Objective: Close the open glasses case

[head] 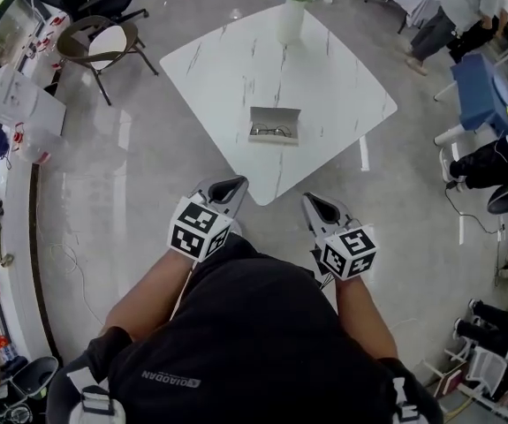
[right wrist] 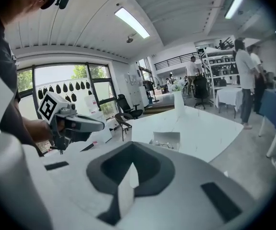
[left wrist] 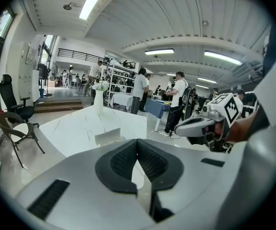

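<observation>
The glasses case lay open near the middle of the white marble tabletop, lid raised and a pair of spectacles resting inside. A white vase of flowers stood at the far edge. The person held both tools close to the body, short of the tabletop: the left tongs and the right tongs were each closed tip to tip, gripping nothing.

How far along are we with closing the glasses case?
Nothing looks done: the glasses case lies open on the table, glasses inside. Nothing is in hand: the left gripper and right gripper are shut and empty, short of the table's near corner. Left: reach over, fold the lid down.
</observation>
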Tool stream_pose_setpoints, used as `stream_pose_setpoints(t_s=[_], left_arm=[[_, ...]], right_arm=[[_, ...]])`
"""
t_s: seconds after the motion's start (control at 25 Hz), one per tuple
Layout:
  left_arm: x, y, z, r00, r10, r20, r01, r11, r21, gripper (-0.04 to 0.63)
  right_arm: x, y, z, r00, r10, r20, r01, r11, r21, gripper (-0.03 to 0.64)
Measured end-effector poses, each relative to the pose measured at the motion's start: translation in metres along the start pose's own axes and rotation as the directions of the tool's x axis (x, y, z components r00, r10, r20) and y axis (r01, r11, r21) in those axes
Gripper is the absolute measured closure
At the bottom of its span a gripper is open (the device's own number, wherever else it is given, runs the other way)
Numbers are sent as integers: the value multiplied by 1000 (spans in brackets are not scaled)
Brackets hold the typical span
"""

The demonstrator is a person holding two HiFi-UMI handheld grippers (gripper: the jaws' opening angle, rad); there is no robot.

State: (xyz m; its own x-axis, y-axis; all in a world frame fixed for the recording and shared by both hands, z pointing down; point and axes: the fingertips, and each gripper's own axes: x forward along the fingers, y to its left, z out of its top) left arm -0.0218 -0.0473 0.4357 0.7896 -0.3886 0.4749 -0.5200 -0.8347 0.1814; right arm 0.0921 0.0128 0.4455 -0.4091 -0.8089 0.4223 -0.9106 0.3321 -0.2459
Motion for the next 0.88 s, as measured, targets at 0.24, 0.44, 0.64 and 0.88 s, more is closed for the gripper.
stream_pose_setpoints(t_s=[0.24, 0.44, 0.64, 0.88], left_arm=[[20, 41, 17, 999, -42, -12, 42, 997, 62, 593], [37, 67, 23, 996, -77, -35, 81, 987, 136, 594], [48, 88, 24, 993, -105, -49, 112, 981, 156, 593], [57, 100, 19, 991, -116, -64, 124, 983, 138, 593]], right_arm=[[38, -12, 11, 998, -55, -15, 55, 998, 24, 615], [59, -28, 24, 993, -118, -19, 119, 992, 30, 615], [74, -34, 31, 986, -163, -19, 163, 986, 33, 615], [91, -33, 29, 987, -153, -40, 155, 987, 40, 615]])
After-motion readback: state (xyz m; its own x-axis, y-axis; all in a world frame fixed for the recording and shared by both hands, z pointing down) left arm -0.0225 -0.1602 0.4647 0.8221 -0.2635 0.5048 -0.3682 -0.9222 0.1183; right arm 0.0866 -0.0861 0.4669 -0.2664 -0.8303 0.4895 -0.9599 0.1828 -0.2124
